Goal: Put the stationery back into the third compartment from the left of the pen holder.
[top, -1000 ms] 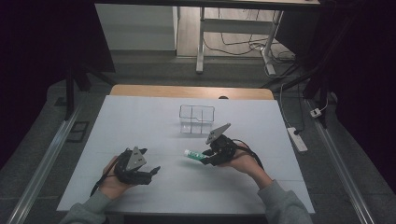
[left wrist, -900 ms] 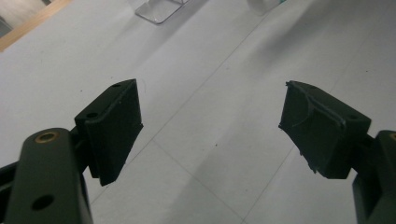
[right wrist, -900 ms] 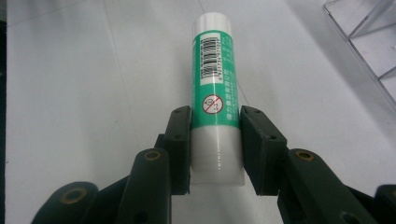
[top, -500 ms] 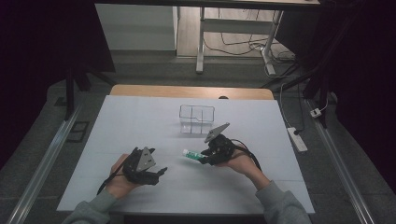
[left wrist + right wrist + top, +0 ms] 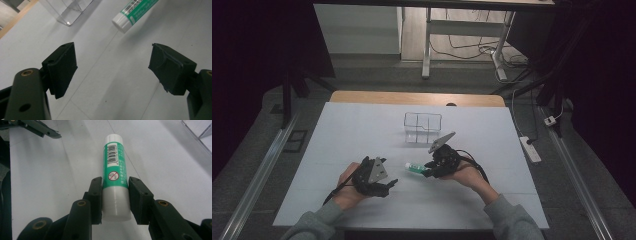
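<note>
Currently, I am clamping the green-and-white glue stick (image 5: 115,173) between the right gripper (image 5: 115,195) jaws; I am holding the left gripper (image 5: 112,71) wide open, empty, near the clear organizer (image 5: 422,127).

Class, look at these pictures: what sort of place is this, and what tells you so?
Probably a lab or workshop set up for recording: a white-topped table under dark surroundings, cables on the floor, a power strip.
</note>
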